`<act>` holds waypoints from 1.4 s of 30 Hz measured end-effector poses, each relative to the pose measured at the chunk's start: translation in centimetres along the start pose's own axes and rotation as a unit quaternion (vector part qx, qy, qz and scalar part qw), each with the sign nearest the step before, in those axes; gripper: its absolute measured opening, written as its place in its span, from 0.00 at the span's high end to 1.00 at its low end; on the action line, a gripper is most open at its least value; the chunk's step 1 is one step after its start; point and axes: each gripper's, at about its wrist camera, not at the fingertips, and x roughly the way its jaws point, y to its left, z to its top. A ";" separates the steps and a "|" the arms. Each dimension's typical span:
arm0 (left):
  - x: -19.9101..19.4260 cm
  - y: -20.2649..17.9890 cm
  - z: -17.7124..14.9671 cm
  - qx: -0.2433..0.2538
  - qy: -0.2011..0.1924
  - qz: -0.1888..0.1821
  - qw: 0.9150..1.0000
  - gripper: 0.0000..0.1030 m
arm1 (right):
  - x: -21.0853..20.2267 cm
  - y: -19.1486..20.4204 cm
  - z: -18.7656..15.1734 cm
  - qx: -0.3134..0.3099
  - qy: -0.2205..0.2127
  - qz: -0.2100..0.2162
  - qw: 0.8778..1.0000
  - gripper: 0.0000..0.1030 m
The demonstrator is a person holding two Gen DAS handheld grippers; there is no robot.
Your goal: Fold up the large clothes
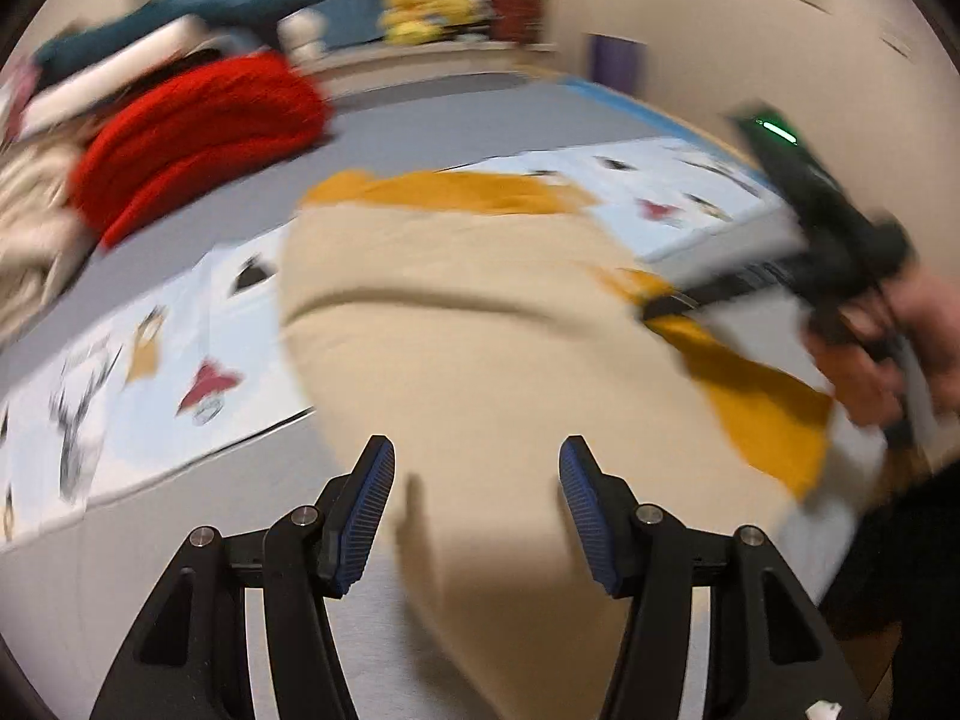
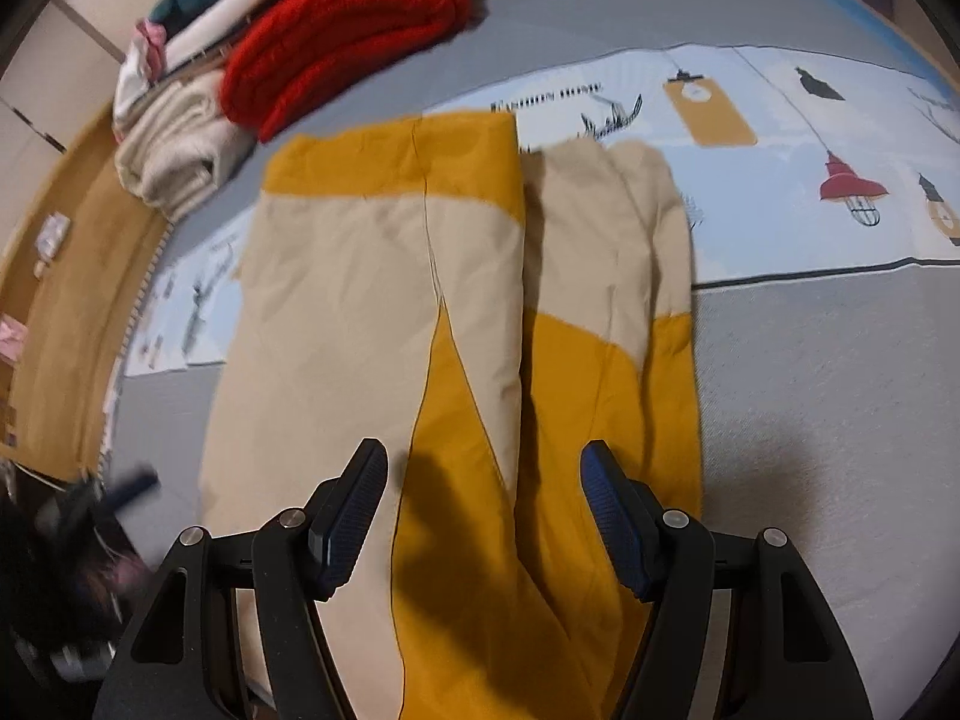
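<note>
Left wrist view smeared by motion blur throughout. Yellow objects (image 1: 429, 15) on far shelf: unidentifiable. Right gripper (image 1: 663, 303) reduced to a dark streak at right; finger spacing unreadable there. Hand (image 1: 888, 348) holding it cut off by right edge. Beige-and-mustard garment (image 2: 372, 300): near end hidden beneath gripper bodies in both views. Clothes pile (image 2: 198, 6) cropped by far-left edge. Dark blurred object (image 2: 129, 489), near left: unidentifiable.

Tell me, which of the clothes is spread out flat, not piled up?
The beige and mustard garment, lying under the right gripper. The red knit and cream one sit bundled behind it.
</note>
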 end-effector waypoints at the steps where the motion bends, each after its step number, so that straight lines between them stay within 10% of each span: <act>1: 0.6 0.9 0.2 -0.025 0.005 0.007 1.000 0.49 | 0.2 0.3 -0.1 -0.003 0.004 -0.006 1.000 0.37; 5: 1.9 2.7 1.2 -0.079 0.013 -0.002 0.997 0.49 | 1.1 1.0 -0.3 -0.003 0.017 0.000 1.000 0.83; 8: 1.2 3.8 0.5 -0.082 0.008 -0.003 0.997 0.49 | 1.1 1.3 -0.5 -0.006 0.015 -0.005 1.000 0.93; 17: 1.9 3.6 1.4 -0.097 0.017 -0.048 0.994 0.48 | -8.7 -0.9 -1.2 0.047 -0.116 -0.039 0.991 0.97; 24: 3.1 0.7 0.8 -0.029 0.075 -0.130 0.988 0.47 | -2.6 -5.3 -2.4 0.087 -0.017 -0.099 0.991 0.97; 28: 6.7 -1.4 -3.2 0.076 0.151 -0.069 0.983 0.40 | -1.2 -5.8 -2.3 0.078 -0.002 -0.104 0.991 0.97; 34: 3.2 -2.2 -4.0 0.141 0.131 -0.123 0.974 0.43 | -1.2 -5.7 -1.9 0.076 -0.010 -0.120 0.990 0.97; 42: 3.4 -3.3 -5.1 0.173 0.139 -0.093 0.971 0.46 | -0.5 -5.4 -2.7 0.070 -0.002 -0.140 0.988 0.97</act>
